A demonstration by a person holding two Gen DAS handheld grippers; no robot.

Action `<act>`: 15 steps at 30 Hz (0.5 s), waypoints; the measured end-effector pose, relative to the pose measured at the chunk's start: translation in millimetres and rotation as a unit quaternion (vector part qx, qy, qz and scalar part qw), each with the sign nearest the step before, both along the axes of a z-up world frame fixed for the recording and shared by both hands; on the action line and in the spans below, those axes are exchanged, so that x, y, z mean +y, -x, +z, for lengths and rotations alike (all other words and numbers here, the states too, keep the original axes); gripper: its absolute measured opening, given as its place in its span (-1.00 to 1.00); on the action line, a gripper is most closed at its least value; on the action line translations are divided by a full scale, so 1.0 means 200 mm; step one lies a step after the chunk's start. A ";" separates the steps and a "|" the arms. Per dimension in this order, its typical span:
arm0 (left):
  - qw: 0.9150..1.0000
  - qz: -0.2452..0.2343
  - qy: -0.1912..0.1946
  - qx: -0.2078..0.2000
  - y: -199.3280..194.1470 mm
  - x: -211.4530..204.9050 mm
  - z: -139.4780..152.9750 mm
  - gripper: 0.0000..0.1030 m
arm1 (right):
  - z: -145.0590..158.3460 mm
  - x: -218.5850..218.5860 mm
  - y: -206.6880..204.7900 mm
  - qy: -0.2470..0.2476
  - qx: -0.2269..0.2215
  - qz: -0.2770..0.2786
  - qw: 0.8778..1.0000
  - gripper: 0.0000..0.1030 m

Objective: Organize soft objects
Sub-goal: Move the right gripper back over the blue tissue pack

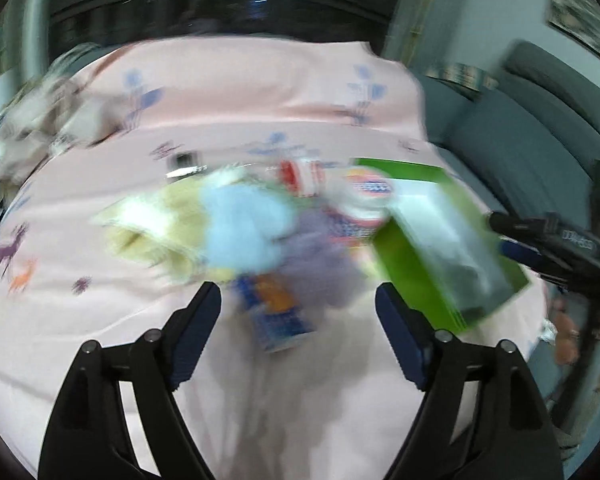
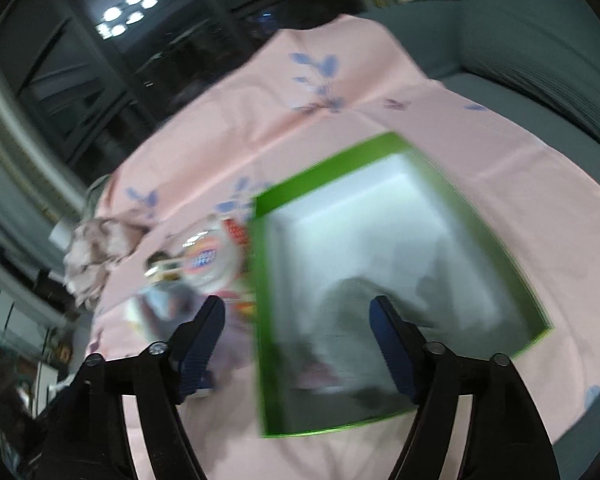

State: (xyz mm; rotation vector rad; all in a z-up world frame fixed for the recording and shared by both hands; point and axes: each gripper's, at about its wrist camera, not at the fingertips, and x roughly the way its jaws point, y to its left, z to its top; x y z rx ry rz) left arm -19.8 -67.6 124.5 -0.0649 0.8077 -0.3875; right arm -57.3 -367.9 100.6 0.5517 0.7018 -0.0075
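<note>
1. Nearest the lens in the left wrist view, the left gripper [image 1: 298,306] holds its jaws wide apart with nothing between them, above the pink cloth [image 1: 100,320].
2. Mid-frame, left to right: a yellow soft piece [image 1: 156,224], a light blue soft piece [image 1: 244,232], a purple soft piece [image 1: 320,268], all blurred.
3. Right of them sits the green box [image 1: 448,252], white inside.
4. In the right wrist view, the right gripper [image 2: 298,308] is spread open and empty at the green box's lower left edge.

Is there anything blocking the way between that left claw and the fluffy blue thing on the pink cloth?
Nothing visible blocks it. The open left gripper faces the blue soft object, with only a blurred orange-and-blue packet lying just below it, between the fingers. The green box sits off to the right.
</note>
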 end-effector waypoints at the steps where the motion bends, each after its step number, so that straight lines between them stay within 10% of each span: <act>1: 1.000 0.014 0.002 0.005 -0.01 0.05 -0.02 0.54 | 0.01 0.06 -0.02 0.001 -0.003 0.014 1.000 0.53; 15: 0.992 0.096 0.016 0.084 -0.13 0.43 -0.39 0.53 | -0.21 0.71 -0.35 0.029 0.067 0.159 0.985 0.38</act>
